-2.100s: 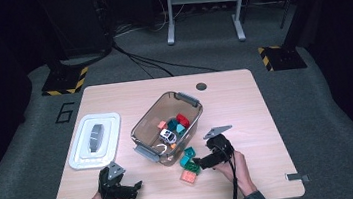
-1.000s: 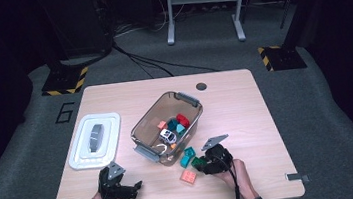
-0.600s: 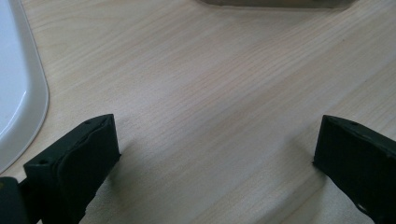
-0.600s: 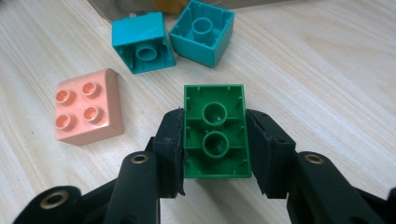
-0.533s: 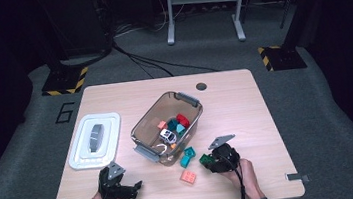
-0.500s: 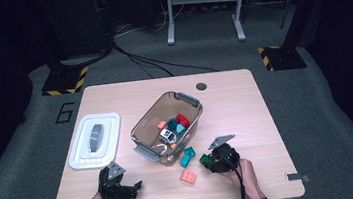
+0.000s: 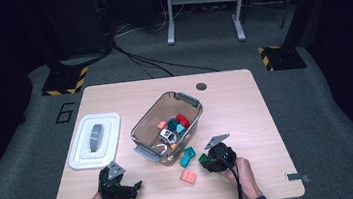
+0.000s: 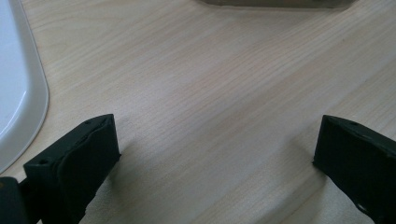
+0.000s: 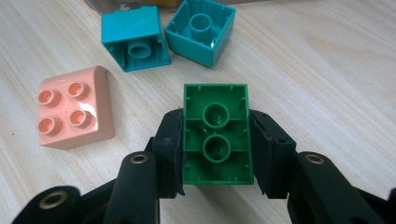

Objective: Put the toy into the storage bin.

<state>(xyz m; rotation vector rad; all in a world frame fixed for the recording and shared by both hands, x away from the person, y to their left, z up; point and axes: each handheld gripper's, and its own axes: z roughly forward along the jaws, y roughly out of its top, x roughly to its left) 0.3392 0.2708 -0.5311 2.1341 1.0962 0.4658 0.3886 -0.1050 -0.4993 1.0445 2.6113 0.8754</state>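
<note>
the right gripper (image 9: 215,149) has its two black jaws closed tight against the long sides of a green brick (image 9: 216,135), which sits squarely between them with its hollow underside (two round tubes showing) turned toward the camera. in the high view the same right gripper (image 7: 210,160) is low over the wooden table (image 7: 246,106) with the green brick (image 7: 204,159) at its tip, just this side of the clear bin (image 7: 167,125). beyond the jaw tips, a little to their left, lie two teal bricks (image 9: 135,38) side by side, both also hollow side up and apart from the green one. further to the left of the jaws a pink brick (image 9: 75,114) rests studs up on the table, clear of the jaw. the left gripper (image 8: 215,154) has its jaws spread wide with only bare wood between them; past its left jaw the rounded edge of a white lid (image 8: 18,93) lies flat on the table, and the left gripper (image 7: 124,188) is well apart from the bricks.
</note>
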